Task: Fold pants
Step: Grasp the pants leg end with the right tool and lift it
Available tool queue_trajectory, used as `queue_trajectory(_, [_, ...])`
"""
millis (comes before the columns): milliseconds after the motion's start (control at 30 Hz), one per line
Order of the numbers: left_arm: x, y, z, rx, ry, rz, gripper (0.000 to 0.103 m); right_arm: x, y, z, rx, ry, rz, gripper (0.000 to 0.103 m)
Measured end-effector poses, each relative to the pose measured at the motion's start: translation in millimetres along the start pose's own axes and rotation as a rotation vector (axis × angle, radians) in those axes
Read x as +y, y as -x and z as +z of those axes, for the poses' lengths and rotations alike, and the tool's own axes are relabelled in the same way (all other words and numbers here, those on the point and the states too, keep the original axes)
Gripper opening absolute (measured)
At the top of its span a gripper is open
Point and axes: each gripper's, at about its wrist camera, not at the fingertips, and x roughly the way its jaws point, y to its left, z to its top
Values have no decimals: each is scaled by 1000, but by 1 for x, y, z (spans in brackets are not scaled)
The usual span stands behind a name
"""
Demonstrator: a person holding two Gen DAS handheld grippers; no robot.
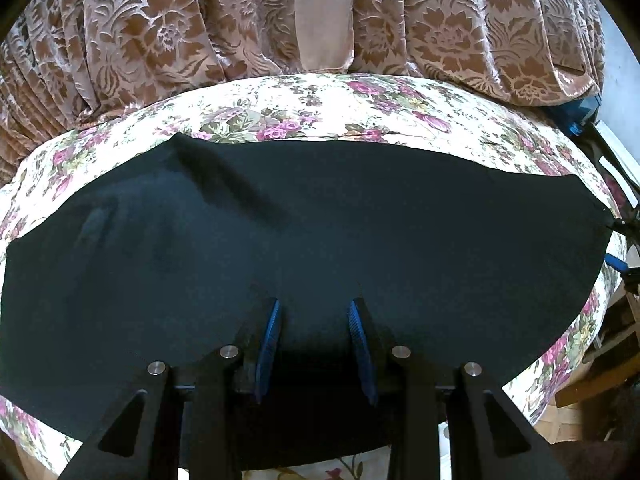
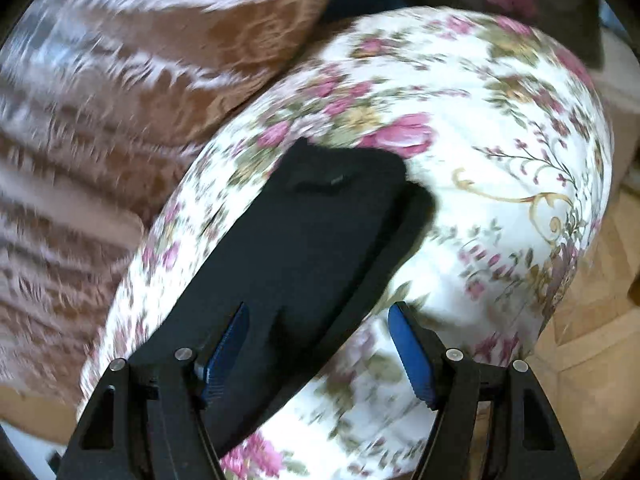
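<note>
The black pants [image 1: 304, 232] lie spread flat across a floral-covered surface [image 1: 304, 100], reaching from the left edge to the right edge. My left gripper [image 1: 314, 308] is open, its blue pads [image 1: 269, 344] apart just above the near edge of the cloth. In the right wrist view, which is blurred by motion, one end of the pants [image 2: 296, 248] lies as a folded strip on the floral surface [image 2: 500, 160]. My right gripper [image 2: 318, 312] is open wide, its fingers on either side of the strip's near end. The right gripper also shows at the pants' far right corner in the left wrist view [image 1: 624, 224].
A brown floral curtain [image 1: 200, 32] hangs behind the surface. The surface's right edge drops to a wooden floor [image 2: 592, 340]. Dark objects and blue parts [image 1: 580, 116] sit past the far right corner.
</note>
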Motion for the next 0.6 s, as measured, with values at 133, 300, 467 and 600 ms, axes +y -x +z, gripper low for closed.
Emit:
queue_trajectory(133, [1, -1, 0, 0, -4, -4, 35, -12, -10, 13, -10, -68, 68, 72])
queue_trajectory(300, [0, -2, 0, 0, -8, -4, 35, -16, -24, 27, -15, -88, 97, 54])
queue_trajectory(467, [3, -1, 2, 4, 5, -17, 35, -12, -38, 34, 4, -48, 82, 18])
queue_trajectory(600, [9, 3, 5, 1, 35, -39, 35, 22, -28, 33, -26, 108, 4, 16])
